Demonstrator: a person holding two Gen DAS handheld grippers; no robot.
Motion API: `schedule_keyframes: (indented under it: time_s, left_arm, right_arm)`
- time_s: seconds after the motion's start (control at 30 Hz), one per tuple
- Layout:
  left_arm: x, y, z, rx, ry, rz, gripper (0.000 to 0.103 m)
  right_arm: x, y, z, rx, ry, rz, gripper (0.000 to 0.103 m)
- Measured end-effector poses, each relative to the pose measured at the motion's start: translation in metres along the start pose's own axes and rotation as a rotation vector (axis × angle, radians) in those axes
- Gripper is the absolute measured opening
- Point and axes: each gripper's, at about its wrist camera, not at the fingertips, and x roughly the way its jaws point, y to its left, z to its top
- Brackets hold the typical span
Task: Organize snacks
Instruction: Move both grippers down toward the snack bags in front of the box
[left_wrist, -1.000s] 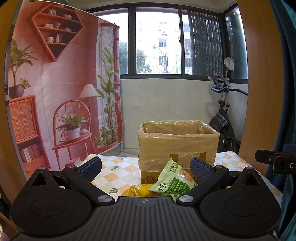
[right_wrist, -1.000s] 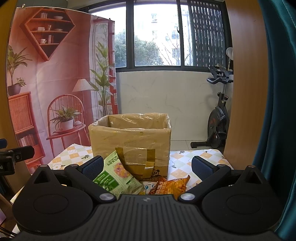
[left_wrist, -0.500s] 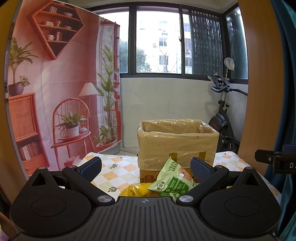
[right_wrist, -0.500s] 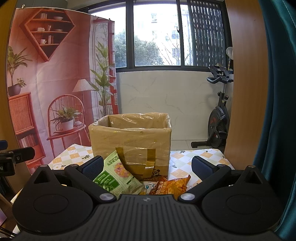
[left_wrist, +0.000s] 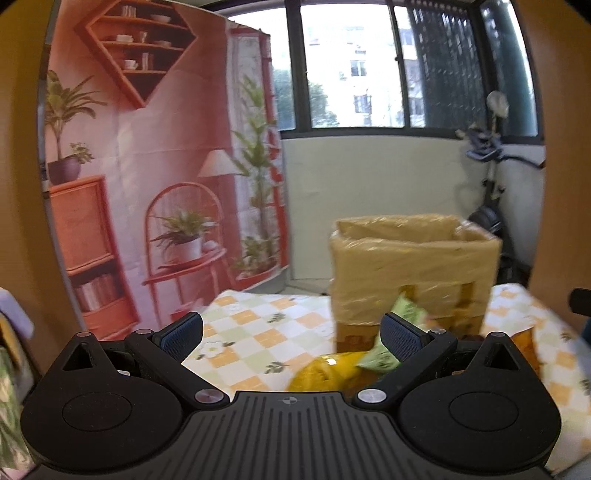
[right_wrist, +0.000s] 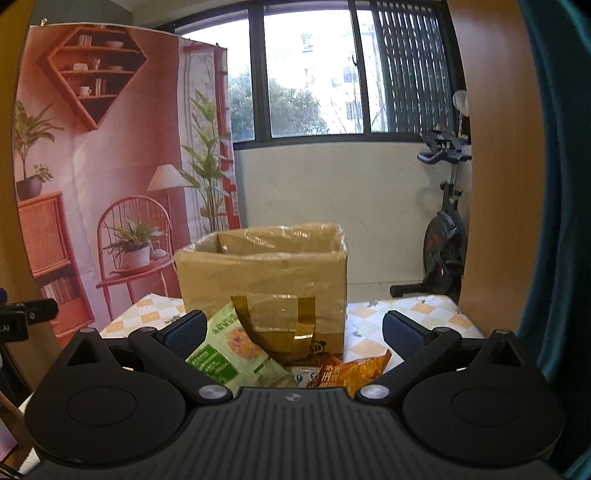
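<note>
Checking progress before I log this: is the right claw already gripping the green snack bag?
No: the right claw is open and empty, while the green snack bag leans against the cardboard box.

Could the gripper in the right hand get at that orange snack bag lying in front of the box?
Probably yes. The right gripper is open and empty, and the orange snack bag lies just ahead between its fingers, on the table in front of the cardboard box. Nothing covers it; the green snack bag sits off to one side.
</note>
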Motion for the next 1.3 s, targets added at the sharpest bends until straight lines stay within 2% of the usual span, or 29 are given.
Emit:
schedule_keyframes:
  time_s: [0.13, 0.33, 0.57, 0.8, 1.0, 1.13, 1.3]
  left_arm:
    - [0.017, 0.002, -0.004, 0.021, 0.034, 0.024, 0.103]
    - [0.039, 0.002, -0.011, 0.039, 0.075, 0.01, 0.103]
    - [0.062, -0.004, -0.029, 0.042, 0.136, -0.059, 0.102]
    - [0.077, -0.013, -0.042, 0.05, 0.164, -0.113, 0.102]
    - [0.091, -0.021, -0.052, 0.031, 0.223, -0.164, 0.097]
    - [0.096, -0.023, -0.061, 0.007, 0.267, -0.21, 0.097]
    - [0.097, -0.024, -0.068, -0.003, 0.285, -0.263, 0.097]
  right_arm:
    - [0.022, -0.003, -0.014, 0.02, 0.045, 0.032, 0.103]
    - [0.047, -0.011, -0.038, 0.032, 0.116, 0.049, 0.103]
    - [0.074, -0.013, -0.064, 0.041, 0.196, 0.063, 0.102]
    - [0.107, -0.009, -0.09, 0.014, 0.269, 0.095, 0.101]
    - [0.121, 0.001, -0.109, -0.049, 0.299, 0.122, 0.101]
    - [0.126, 0.005, -0.119, -0.066, 0.315, 0.138, 0.101]
    - [0.126, 0.008, -0.13, -0.075, 0.327, 0.143, 0.099]
